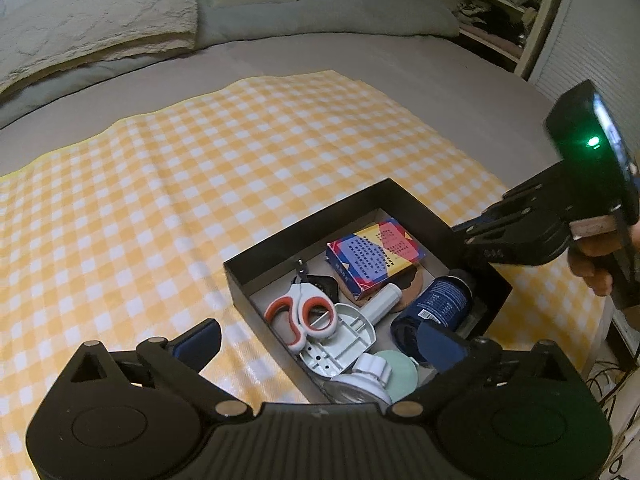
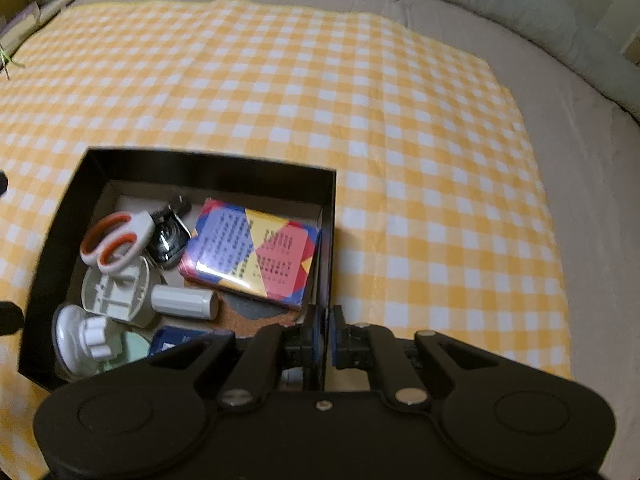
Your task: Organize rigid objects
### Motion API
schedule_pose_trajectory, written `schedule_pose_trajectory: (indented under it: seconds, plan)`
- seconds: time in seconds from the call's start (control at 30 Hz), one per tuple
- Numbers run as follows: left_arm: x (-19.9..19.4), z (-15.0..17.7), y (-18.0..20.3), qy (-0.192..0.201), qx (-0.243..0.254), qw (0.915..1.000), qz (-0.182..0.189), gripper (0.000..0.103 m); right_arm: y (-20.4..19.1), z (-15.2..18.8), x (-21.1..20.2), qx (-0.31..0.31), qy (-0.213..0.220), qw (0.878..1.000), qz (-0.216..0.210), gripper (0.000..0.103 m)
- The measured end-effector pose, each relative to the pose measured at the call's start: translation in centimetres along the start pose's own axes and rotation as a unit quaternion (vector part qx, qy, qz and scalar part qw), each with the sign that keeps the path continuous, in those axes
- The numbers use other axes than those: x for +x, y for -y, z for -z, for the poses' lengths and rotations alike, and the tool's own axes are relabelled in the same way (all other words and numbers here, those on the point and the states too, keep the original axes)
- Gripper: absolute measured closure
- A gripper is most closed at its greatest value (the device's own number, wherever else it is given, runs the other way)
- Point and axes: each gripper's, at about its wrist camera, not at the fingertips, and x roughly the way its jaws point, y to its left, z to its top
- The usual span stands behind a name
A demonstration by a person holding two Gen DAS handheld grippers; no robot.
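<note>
Nearest the left wrist camera, the left gripper stood wide apart over the black box – nothing between its fingers. Scissors, a colourful carton, a blue can and a white tube lay inside the box, which sat on the yellow checked cloth. The right gripper was clamped narrowly on the box's right wall.

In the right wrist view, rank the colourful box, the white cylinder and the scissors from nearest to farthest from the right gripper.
Measured from the right gripper, clamped on the black box's wall:
1. Colourful box, just ahead and slightly left, against that wall.
2. White cylinder, further left, lying in the middle of the box.
3. Scissors, farthest, towards the far left corner.
</note>
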Motion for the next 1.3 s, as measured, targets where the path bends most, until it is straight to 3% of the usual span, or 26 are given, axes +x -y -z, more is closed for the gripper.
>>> schedule_pose_trajectory:
  seconds: [0.27, 0.33, 0.57, 0.67, 0.8, 1.03, 1.13, 1.3]
  plan:
    - [-3.3, 1.0, -0.1, 0.035, -0.032, 0.9985, -0.027, 0.0, 0.7, 0.6, -5.4, 0.03, 0.078, 0.996, -0.032, 0.092]
    - [-4.4, 1.4, 0.0, 0.046, -0.039, 0.9972, -0.045, 0.0, 0.4, 1.2, -7.0, 0.034, 0.101, 0.994, -0.036, 0.078]
    - [-8.1, 3.3, -0.1, 0.093, -0.063, 0.9906, -0.078, 0.0, -1.4, 3.8, -11.2, 0.017, 0.171, 0.985, -0.019, 0.054]
    - [-9.3, 4.4, 0.3, 0.106, -0.057, 0.9871, -0.106, 0.0, -1.9, 5.0, -12.5, 0.02, 0.189, 0.982, -0.017, 0.047]
    - [-10.5, 5.7, 1.1, 0.123, -0.045, 0.9818, -0.138, 0.0, -2.7, 6.9, -14.3, 0.031, 0.219, 0.975, -0.02, 0.029]
    - [-12.4, 7.7, 1.3, 0.149, -0.082, 0.9786, -0.115, 0.0, -4.4, 10.7, -15.7, 0.057, 0.261, 0.964, -0.015, 0.009]
    - [-12.9, 8.6, 1.7, 0.161, -0.086, 0.9779, -0.102, 0.0, -4.9, 11.9, -16.0, 0.068, 0.278, 0.958, -0.01, 0.005]
    - [-13.0, 9.8, 3.1, 0.172, -0.067, 0.9754, -0.121, 0.0, -5.5, 13.5, -16.3, 0.079, 0.297, 0.952, -0.007, 0.001]
